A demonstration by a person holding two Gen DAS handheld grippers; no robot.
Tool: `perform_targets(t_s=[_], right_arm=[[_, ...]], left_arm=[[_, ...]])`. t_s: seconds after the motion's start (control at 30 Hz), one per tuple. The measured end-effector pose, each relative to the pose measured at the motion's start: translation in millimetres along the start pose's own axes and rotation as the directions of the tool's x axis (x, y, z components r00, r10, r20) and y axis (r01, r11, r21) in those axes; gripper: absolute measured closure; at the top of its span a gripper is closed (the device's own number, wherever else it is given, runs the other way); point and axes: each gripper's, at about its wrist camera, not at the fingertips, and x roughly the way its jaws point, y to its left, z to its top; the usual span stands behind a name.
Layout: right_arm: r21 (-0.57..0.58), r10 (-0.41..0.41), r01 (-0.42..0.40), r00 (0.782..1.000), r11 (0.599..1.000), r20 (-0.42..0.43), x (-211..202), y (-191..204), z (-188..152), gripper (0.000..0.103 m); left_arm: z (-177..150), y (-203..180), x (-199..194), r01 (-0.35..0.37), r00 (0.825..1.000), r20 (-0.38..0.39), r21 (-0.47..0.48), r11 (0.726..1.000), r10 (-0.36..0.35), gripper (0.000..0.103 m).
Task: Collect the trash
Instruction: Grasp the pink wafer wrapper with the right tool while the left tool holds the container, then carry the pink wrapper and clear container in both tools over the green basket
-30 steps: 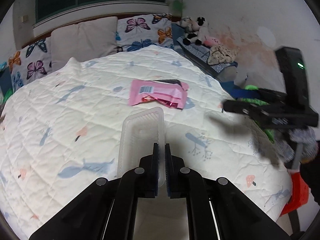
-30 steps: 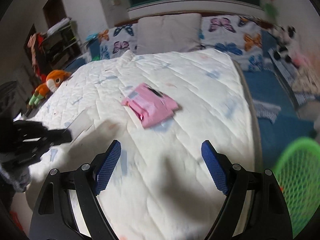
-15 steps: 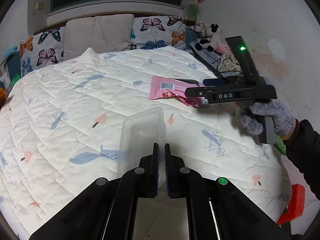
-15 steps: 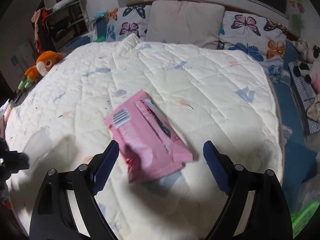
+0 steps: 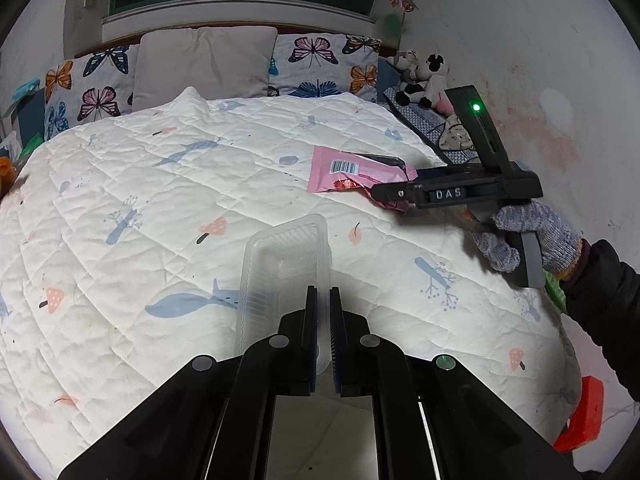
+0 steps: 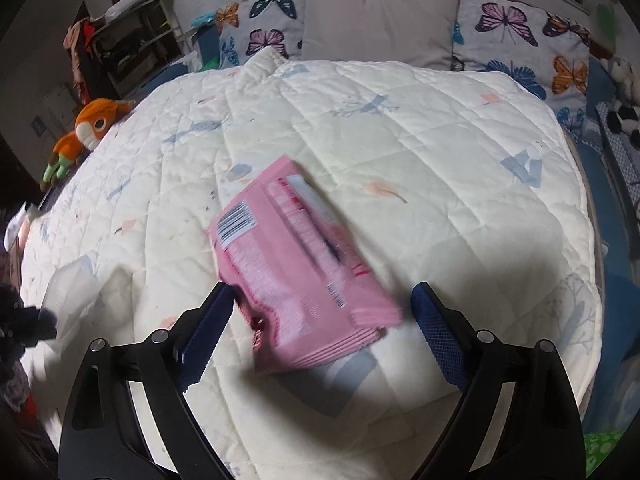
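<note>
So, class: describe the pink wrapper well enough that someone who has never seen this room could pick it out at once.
Start at the big bed with the white quilt and butterfly pillows. Lying flat near the quilt's middle is a pink wrapper, just ahead of the open right gripper. It is the only pink packet there, and it carries a black-and-white barcode; the other litter is a clear plastic tray.

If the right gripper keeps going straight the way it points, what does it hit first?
Most likely the pink wrapper lying flat on the quilt. The right gripper is open and the wrapper's near end sits between its fingers. How far above the wrapper the tips are is unclear.
</note>
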Motion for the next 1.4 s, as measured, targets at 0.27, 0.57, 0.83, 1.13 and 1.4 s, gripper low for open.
perform_targets(t_s=[0.27, 0.57, 0.83, 1.13, 1.4], right_arm=[[-0.068, -0.130, 0.129, 0.991, 0.989, -0.013, 3.3, 17.7, -5.4, 0.034], [-0.019, -0.186, 0.186, 0.982, 0.982, 0.017, -11.9, 23.0, -12.8, 0.045], [0.005, -0.183, 0.183, 0.982, 0.983, 0.051, -50.7, 37.9, -30.4, 0.045], [0.083, -0.202, 0.197, 0.977, 0.977, 0.064, -101.1, 41.4, -73.3, 0.045], [0.185, -0.279, 0.266, 0.959, 0.946, 0.048, -137.3, 25.9, -123.9, 0.045]], left_arm=[[-1.9, 9.8, -2.7, 0.006, 1.000, 0.013, -0.023, 1.000, -0.006, 0.097], [-4.9, 12.1, -11.4, 0.024, 0.999, 0.039, -0.034, 0.999, -0.022, 0.097], [-5.1, 4.5, -20.2, 0.049, 0.997, 0.060, -0.025, 0.998, -0.048, 0.097], [-4.3, -14.3, -25.7, 0.091, 0.993, 0.071, -0.003, 0.996, -0.091, 0.097], [-3.7, -34.2, -28.0, 0.138, 0.987, 0.076, 0.026, 0.990, -0.139, 0.097]])
